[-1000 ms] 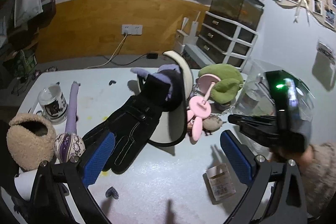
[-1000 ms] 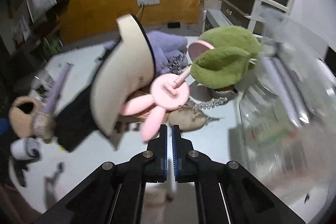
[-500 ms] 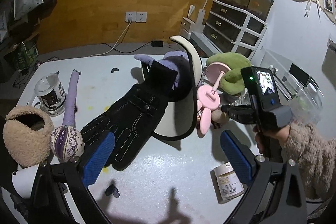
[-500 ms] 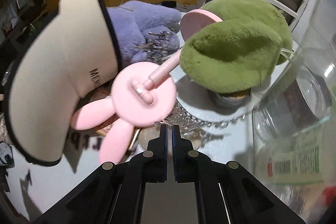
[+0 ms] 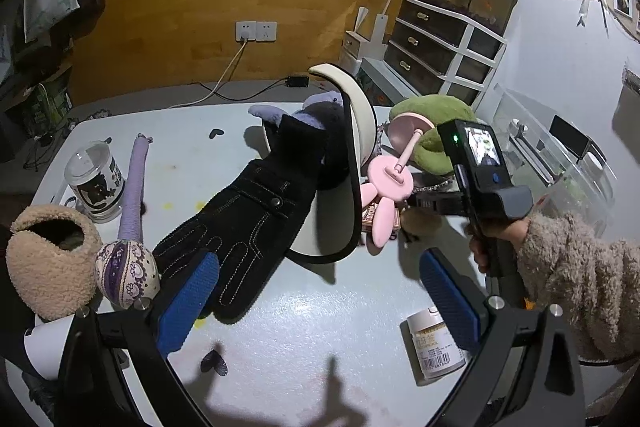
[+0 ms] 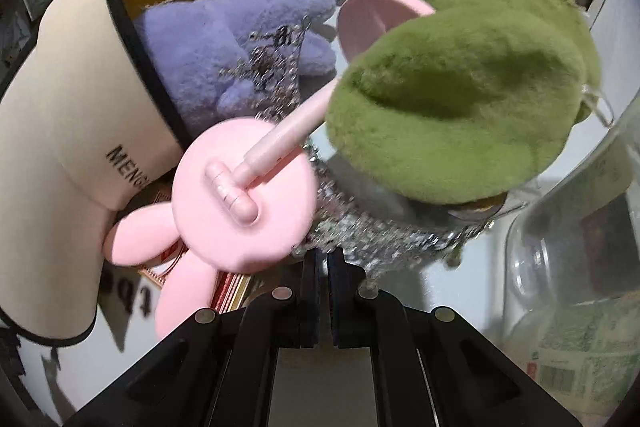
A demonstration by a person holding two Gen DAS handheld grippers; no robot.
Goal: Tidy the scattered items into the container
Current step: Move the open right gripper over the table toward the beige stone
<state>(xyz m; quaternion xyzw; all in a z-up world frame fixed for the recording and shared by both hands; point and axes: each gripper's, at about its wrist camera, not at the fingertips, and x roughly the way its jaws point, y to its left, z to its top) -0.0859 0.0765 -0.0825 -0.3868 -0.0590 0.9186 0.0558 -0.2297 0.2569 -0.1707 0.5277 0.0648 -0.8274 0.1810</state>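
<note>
- While we look along the left gripper (image 5: 316, 291), we see its blue pads (image 5: 188, 299) spread wide with nothing between them; the near pad lies just over the fingertips of the black glove (image 5: 240, 223), though we cannot tell if it touches.
- On the right of this view a hand (image 5: 486, 239) in a fuzzy sleeve (image 5: 576, 267) holds the right gripper (image 5: 416, 201), its tip reaching in beside the pink rabbit-eared stand (image 5: 386, 183) and the green plush (image 5: 436, 131).
- Against the frame a second ago, that tool has come down and in toward the pile, clear of the transparent container (image 5: 560, 163) at the far right; the left gripper has hardly shifted.
- A small jar (image 5: 434, 347) with a barcode label lies near the right pad; its print is too small for us to read. A clear cup (image 5: 96, 183) at the left carries a dark picture.
- Through the right wrist view, the right gripper (image 6: 323, 267) is closed, fingers together with only a thin slit, holding nothing; its tip sits at the silver chain (image 6: 360, 227), contact unclear.
- Compared with a second ago, the pile fills far more of this view.
- On the cream visor (image 6: 68, 131) we read "MEN", the rest hidden.
- At the right the container (image 6: 576, 267) holds a green-labelled packet, its text blurred.
</note>
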